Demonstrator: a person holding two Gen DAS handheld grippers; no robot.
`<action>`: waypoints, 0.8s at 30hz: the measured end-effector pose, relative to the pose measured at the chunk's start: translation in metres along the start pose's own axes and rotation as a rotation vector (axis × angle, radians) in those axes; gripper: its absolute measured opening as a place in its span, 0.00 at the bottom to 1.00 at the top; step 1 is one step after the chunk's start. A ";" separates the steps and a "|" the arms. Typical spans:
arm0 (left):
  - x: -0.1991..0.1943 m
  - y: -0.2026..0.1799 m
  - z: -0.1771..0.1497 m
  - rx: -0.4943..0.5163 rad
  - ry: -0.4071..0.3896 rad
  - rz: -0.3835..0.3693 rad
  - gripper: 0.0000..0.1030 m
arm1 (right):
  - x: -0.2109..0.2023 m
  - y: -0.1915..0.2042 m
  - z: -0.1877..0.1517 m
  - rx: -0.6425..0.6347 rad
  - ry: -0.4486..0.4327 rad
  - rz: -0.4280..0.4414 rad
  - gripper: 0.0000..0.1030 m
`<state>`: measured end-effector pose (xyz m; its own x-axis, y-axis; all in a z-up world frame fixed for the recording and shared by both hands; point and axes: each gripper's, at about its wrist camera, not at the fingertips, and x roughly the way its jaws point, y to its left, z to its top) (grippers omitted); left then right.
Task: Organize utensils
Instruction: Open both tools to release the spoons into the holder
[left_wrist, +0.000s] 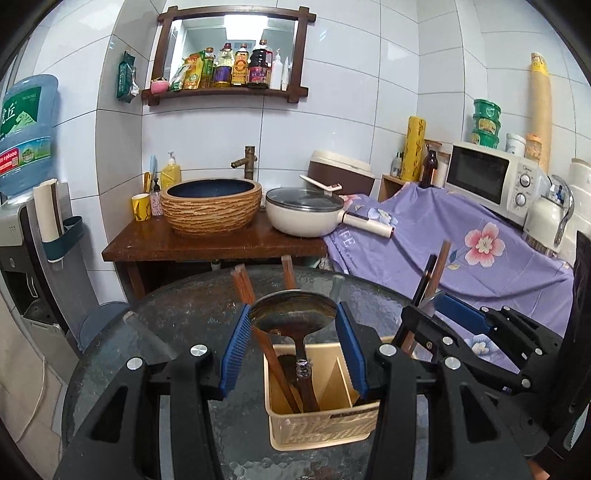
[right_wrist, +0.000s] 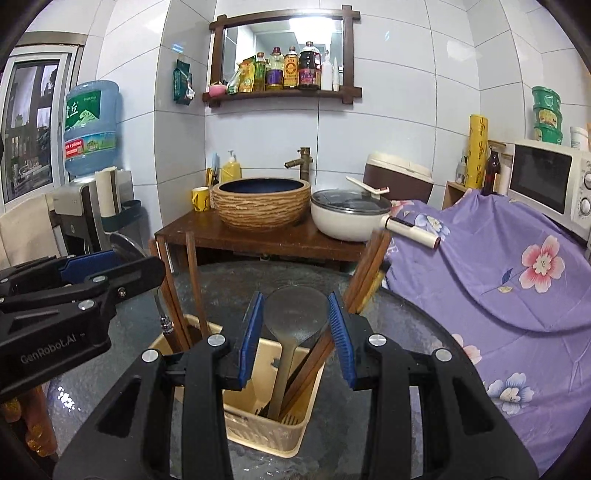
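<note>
A beige utensil holder (left_wrist: 321, 424) stands on the round glass table, also in the right wrist view (right_wrist: 258, 428). In the left wrist view a metal ladle (left_wrist: 293, 314) and brown chopsticks (left_wrist: 279, 373) stand in its left compartment. My left gripper (left_wrist: 293, 343) is open, its blue pads on either side of the ladle bowl. In the right wrist view a grey spatula (right_wrist: 295, 314) and chopsticks (right_wrist: 365, 273) stand in the right compartment. My right gripper (right_wrist: 297, 336) is open around the spatula head. The right gripper also shows in the left wrist view (left_wrist: 458, 314).
The glass table (left_wrist: 184, 332) is dark and round. Behind it a wooden stand holds a ribbed basin (left_wrist: 211, 206) and a lidded white pan (left_wrist: 304, 210). A purple flowered cloth (left_wrist: 443, 236) and a microwave (left_wrist: 491, 177) are to the right. A water dispenser (left_wrist: 26, 229) is on the left.
</note>
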<state>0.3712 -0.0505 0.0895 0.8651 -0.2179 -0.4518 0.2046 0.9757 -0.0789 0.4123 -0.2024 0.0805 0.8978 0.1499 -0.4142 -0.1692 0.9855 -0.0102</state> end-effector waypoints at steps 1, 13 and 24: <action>0.003 0.001 -0.005 -0.002 0.010 -0.003 0.45 | 0.002 0.001 -0.004 -0.004 0.005 0.002 0.36; 0.017 0.007 -0.032 0.005 0.054 -0.019 0.45 | 0.005 0.003 -0.036 -0.032 0.027 0.015 0.36; 0.005 -0.002 -0.029 0.037 0.010 -0.022 0.48 | -0.002 0.002 -0.035 -0.039 -0.009 0.030 0.57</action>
<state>0.3616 -0.0532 0.0614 0.8558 -0.2388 -0.4589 0.2405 0.9690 -0.0558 0.3956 -0.2032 0.0497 0.8957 0.1799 -0.4066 -0.2113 0.9769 -0.0331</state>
